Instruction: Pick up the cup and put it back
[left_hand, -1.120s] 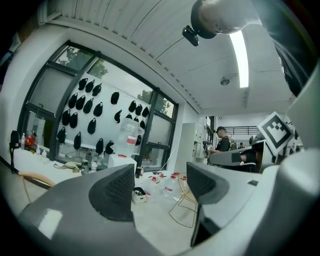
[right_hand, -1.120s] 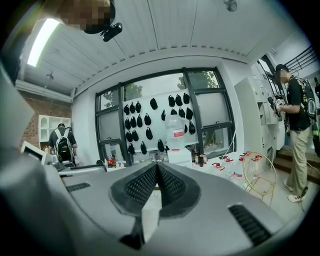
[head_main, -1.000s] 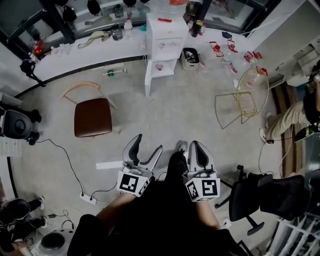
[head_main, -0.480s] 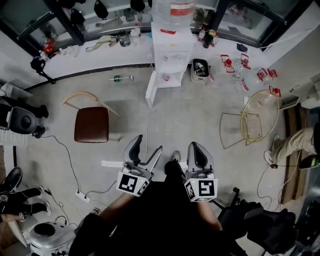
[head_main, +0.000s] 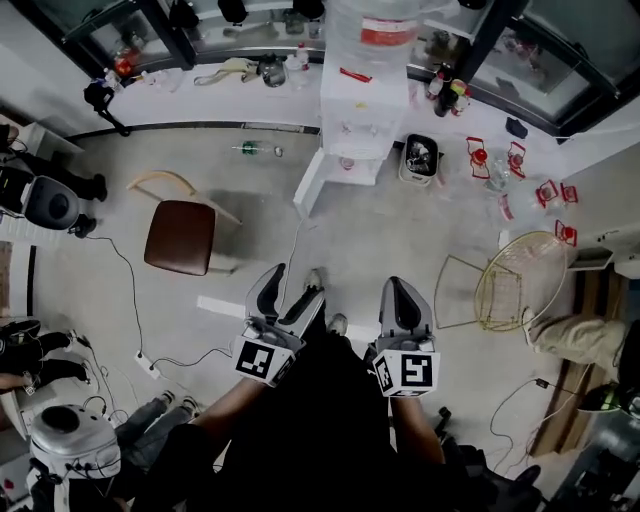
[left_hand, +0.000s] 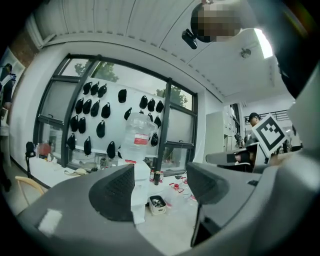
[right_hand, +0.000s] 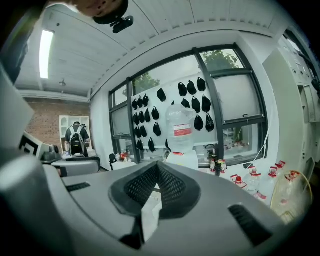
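Observation:
No cup shows clearly; a small pinkish thing (head_main: 346, 163) sits in the recess of the white water dispenser (head_main: 356, 98), too small to name. The dispenser, with its big clear bottle, stands ahead in the left gripper view (left_hand: 138, 167) and in the right gripper view (right_hand: 183, 145). My left gripper (head_main: 293, 291) is held level over the floor, open, with nothing between its pads (left_hand: 160, 187). My right gripper (head_main: 405, 296) is beside it, its pads closed together on nothing (right_hand: 157, 174). Both are well short of the dispenser.
A brown-seated chair (head_main: 182, 236) stands at the left and a yellow wire chair (head_main: 518, 284) at the right. A small bin (head_main: 419, 159) and red-capped bottles (head_main: 499, 170) lie right of the dispenser. Cables and a power strip (head_main: 149, 368) cross the floor; another person's legs (head_main: 150, 425) are at the lower left.
The whole view has travelled forward across the floor: the dispenser and counter are nearer, and both chairs have slid closer. Both grippers keep the same pose in front of the body.

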